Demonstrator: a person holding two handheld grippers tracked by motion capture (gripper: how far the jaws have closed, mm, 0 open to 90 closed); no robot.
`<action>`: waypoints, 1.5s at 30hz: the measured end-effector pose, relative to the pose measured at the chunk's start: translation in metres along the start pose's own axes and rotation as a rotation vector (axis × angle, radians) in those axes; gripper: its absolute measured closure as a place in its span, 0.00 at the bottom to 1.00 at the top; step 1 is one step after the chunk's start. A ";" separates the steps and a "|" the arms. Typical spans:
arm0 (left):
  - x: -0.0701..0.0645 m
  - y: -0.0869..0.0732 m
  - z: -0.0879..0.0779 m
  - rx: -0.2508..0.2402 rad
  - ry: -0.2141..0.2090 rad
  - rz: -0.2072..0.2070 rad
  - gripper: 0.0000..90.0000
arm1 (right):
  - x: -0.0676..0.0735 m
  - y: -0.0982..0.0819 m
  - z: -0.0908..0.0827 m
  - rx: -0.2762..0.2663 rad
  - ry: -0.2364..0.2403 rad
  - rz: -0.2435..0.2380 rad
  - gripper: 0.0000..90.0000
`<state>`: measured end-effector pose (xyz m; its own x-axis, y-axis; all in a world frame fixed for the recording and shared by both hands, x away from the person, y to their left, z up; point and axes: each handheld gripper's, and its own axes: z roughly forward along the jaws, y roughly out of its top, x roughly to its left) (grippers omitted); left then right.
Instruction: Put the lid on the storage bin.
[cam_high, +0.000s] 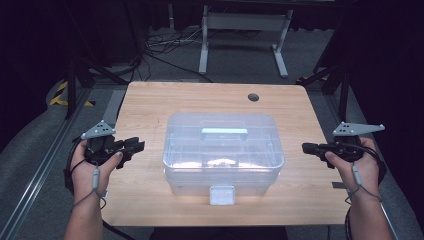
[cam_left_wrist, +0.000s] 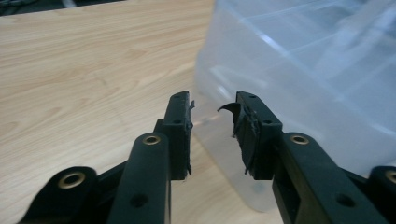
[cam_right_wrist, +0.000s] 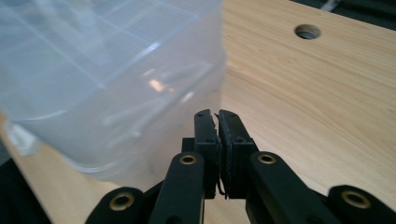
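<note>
Box (cam_high: 223, 152): clear, lidded, mid-table (cam_high: 150, 105), between your grippers. Left gripper (cam_high: 136, 146): jaws parted, nothing between them, just beside box. Right gripper (cam_high: 306, 148): jaws nearly together, empty, near box

Storage box (cam_high: 223, 150) mid-table (cam_high: 150, 107), left tool (cam_high: 131, 148) and right tool (cam_high: 311, 148) flanking it.

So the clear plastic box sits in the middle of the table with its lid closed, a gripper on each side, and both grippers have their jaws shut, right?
Not quite. The left gripper has its jaws apart, with nothing between them; the left gripper view shows the gap. The right gripper is shut. The rest holds: the clear plastic box sits mid-table, lid closed, a gripper on each side.
</note>
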<state>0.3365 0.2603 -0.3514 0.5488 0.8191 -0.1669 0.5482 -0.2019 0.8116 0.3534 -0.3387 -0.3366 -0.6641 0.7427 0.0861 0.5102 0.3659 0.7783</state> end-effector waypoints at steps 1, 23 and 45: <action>0.003 -0.002 0.004 0.006 0.003 0.003 0.73 | -0.003 -0.001 0.002 -0.010 -0.018 -0.002 0.96; 0.035 -0.031 0.051 0.084 0.064 0.037 0.55 | -0.051 -0.037 0.058 0.038 -0.042 0.036 0.71; 0.046 -0.052 0.077 0.197 0.062 0.038 0.52 | -0.076 -0.069 0.088 0.059 -0.076 0.081 0.63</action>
<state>0.3818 0.2669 -0.4448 0.5346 0.8393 -0.0986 0.6441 -0.3291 0.6906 0.4167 -0.3710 -0.4517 -0.5774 0.8105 0.0982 0.5931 0.3338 0.7327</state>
